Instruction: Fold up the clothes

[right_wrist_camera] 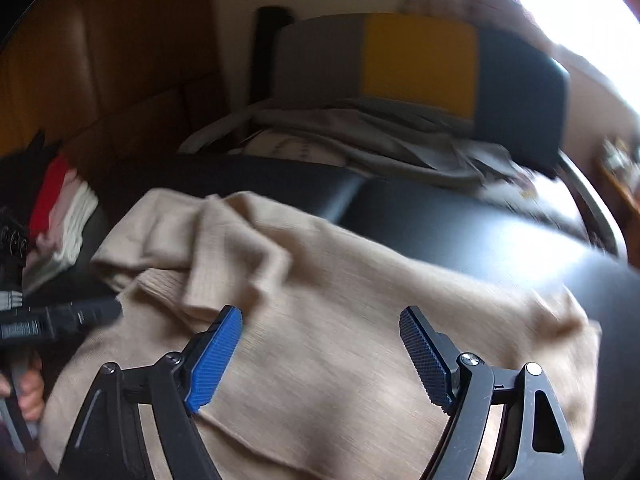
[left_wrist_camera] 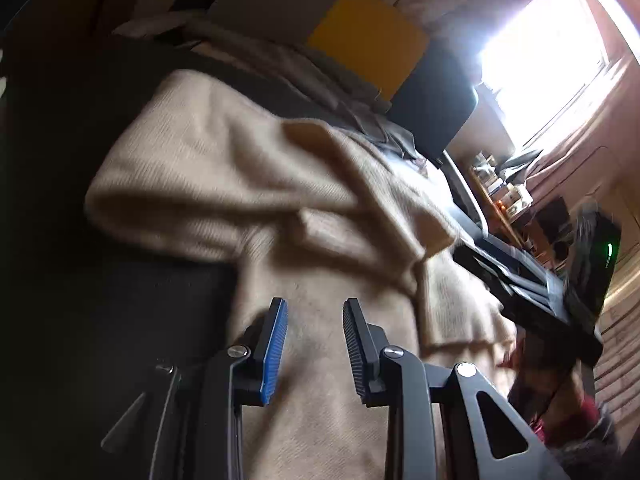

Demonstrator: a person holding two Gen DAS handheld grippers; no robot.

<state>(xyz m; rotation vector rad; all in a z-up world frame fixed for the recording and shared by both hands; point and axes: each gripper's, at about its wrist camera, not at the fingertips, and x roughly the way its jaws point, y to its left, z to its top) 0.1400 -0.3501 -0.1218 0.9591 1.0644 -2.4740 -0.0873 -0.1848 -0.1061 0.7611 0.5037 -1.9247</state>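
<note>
Sunlight blazes through the window (left_wrist_camera: 548, 68) at the far right, and a dark table (right_wrist_camera: 460, 224) fills the middle of the room. Spread over it lies the beige sweater (right_wrist_camera: 328, 320), rumpled, one sleeve bunched across its upper left part. Both views are smeared with blur. The left gripper (left_wrist_camera: 316, 344) hangs over the cloth with its jaws parted a little, nothing between the pads. The right gripper (right_wrist_camera: 320, 356) stands spread wide above the sweater's body, also holding nothing. Behind the table sits a chair (right_wrist_camera: 420, 64) with a grey, yellow and dark blue back, grey clothes (right_wrist_camera: 380, 140) heaped in front of it. At the left edge, a stack of folded clothes (right_wrist_camera: 64, 224), red, pink and white.
</note>
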